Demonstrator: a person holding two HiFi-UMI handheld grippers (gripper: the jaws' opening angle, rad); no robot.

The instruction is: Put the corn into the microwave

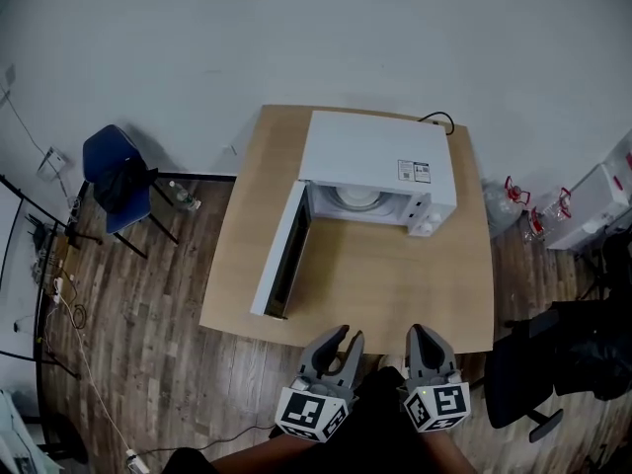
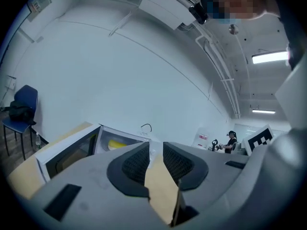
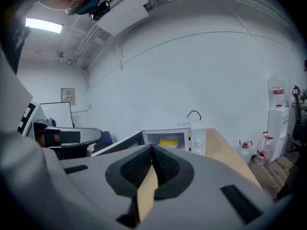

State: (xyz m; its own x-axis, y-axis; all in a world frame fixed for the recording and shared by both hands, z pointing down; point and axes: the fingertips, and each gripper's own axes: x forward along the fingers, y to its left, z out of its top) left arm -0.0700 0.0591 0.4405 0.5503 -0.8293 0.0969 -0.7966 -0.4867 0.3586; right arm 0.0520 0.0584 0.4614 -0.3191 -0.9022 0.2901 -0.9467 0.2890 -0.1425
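Note:
The white microwave (image 1: pixel 380 156) stands at the back of the wooden table (image 1: pixel 434 294), its door (image 1: pixel 281 255) swung wide open to the left. Yellow corn (image 2: pixel 117 144) lies inside the cavity, also seen as corn (image 3: pixel 169 142) in the right gripper view. In the head view only the turntable plate (image 1: pixel 355 197) shows in the cavity. Both grippers hang off the table's near edge, well short of the microwave. My left gripper (image 1: pixel 348 336) (image 2: pixel 156 145) is open with nothing between its pads. My right gripper (image 1: pixel 420 330) (image 3: pixel 152 147) is shut and empty, pads touching.
A blue chair (image 1: pixel 114 176) with a dark bag stands on the floor at left, a bottle (image 1: pixel 183 197) beside it. Water jugs (image 1: pixel 513 200) and a white appliance (image 1: pixel 592 205) sit at right. A black office chair (image 1: pixel 563 363) is near the table's front right corner.

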